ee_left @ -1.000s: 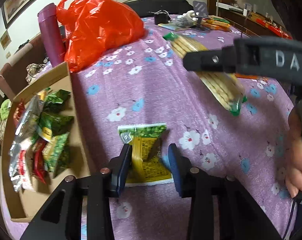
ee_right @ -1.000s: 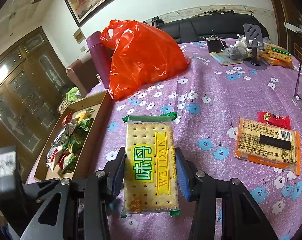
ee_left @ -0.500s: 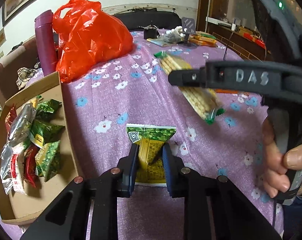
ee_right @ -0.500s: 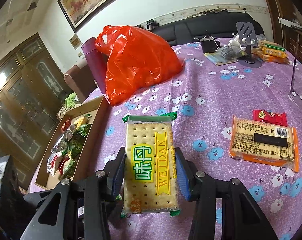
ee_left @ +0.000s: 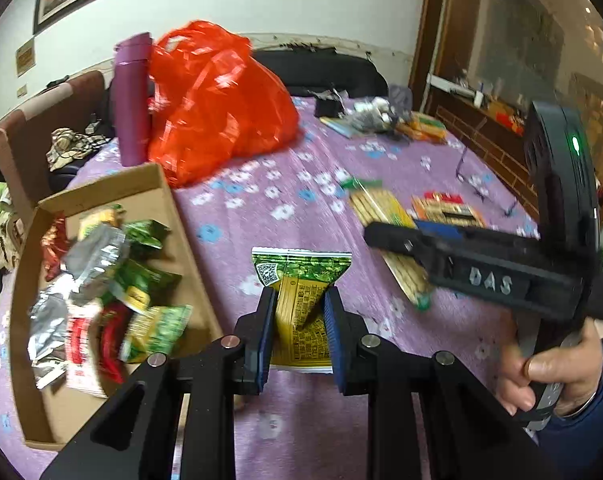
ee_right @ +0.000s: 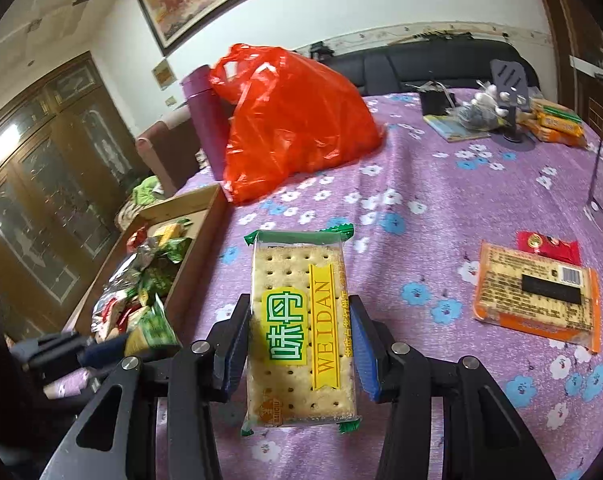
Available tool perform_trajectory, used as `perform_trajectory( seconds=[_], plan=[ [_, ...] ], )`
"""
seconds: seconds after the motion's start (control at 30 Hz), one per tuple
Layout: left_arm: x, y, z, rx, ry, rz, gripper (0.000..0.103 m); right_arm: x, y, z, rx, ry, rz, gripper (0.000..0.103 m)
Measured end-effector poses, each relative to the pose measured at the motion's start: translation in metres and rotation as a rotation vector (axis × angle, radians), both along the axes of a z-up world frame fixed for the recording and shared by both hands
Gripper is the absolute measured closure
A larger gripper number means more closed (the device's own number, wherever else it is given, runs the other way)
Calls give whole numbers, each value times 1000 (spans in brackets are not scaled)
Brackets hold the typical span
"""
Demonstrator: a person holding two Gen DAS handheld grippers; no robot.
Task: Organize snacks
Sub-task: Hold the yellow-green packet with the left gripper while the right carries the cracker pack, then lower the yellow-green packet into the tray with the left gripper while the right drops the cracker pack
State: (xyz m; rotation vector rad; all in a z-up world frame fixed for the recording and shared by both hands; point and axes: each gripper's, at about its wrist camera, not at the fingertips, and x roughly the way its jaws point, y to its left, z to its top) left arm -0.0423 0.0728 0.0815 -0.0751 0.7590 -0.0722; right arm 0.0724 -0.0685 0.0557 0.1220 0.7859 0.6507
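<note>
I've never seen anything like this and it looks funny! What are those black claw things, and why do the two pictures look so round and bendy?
They are grabbing tools that a person holds, one in each hand. Each tool has a tiny wide-angle camera looking along its jaws, which makes the pictures bendy. One picture comes from the left tool, the other from the right.

The left gripper is squeezing a green and yellow snack packet. The right gripper is holding a clear pack of crackers.

Below is a table with a purple flowery cloth. On it lie a cardboard box with small snack packets inside, a big red plastic bag, and an orange cracker pack.
</note>
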Motion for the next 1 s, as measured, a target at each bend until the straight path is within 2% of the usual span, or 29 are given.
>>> perform_trajectory(
  seconds=[0.2, 0.37, 0.47, 0.7, 1.0],
  plan=[
    [-8, 39, 15, -32, -41, 81, 80, -6, 10, 3, 45, -5, 72, 53],
    [-13, 80, 23, -57, -61, 176, 80, -2, 14, 0, 111, 85, 89, 53],
    [-16, 103, 25, -64, -71, 226, 80, -6, 25, 6, 123, 103, 120, 53],
    [-14, 147, 18, -73, -61, 320, 80, -2, 77, 17, 133, 181, 198, 52],
    [9, 182, 4, -98, -15, 377, 80, 29, 165, 28, 94, 193, 227, 52]
  ],
)
